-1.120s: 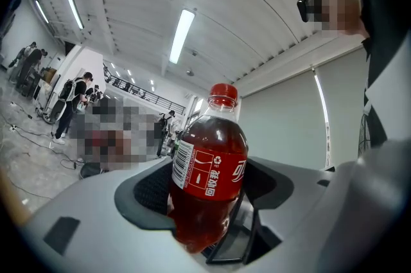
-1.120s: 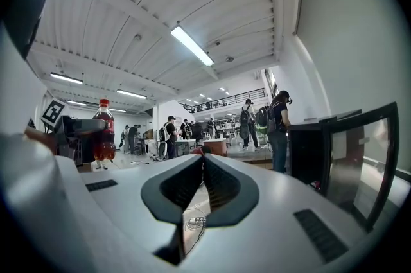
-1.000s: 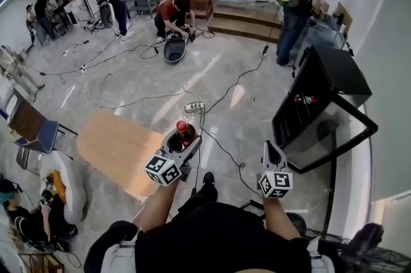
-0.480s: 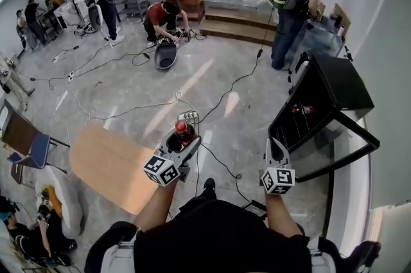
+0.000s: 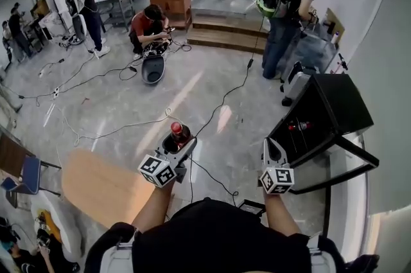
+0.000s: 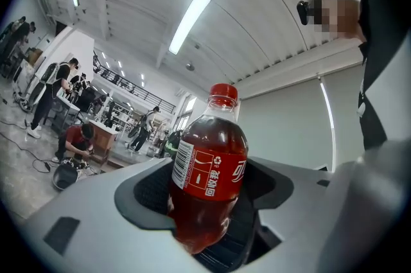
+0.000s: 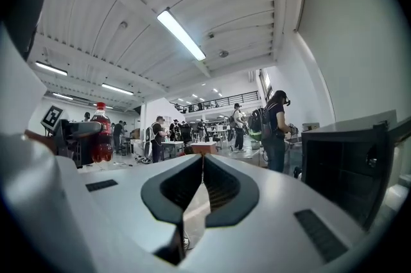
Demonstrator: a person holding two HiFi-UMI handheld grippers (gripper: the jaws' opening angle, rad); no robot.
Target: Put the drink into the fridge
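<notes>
A bottle of red drink [image 5: 178, 134] with a red cap and red label stands upright in my left gripper [image 5: 176, 148], whose jaws are shut on it; the left gripper view shows the bottle [image 6: 209, 182] clamped at its lower half. My right gripper [image 5: 272, 151] is shut with nothing in it, jaws meeting tip to tip [image 7: 200, 191]. The black fridge [image 5: 324, 112] stands ahead on the right with its door [image 5: 343, 159] swung open; a small red item [image 5: 297, 126] lies on a shelf inside. From the right gripper view the bottle [image 7: 101, 132] shows at left and the fridge [image 7: 347, 166] at right.
A wooden table [image 5: 103, 188] lies low at my left. Cables and a power strip [image 5: 192, 149] trail over the floor ahead. A person with a backpack [image 5: 286, 8] stands near the fridge; others crouch or stand further back by steps [image 5: 218, 37].
I have walked forward: the table slid back to the lower left and the fridge drew closer. Both grippers keep their places, the left still holding the bottle.
</notes>
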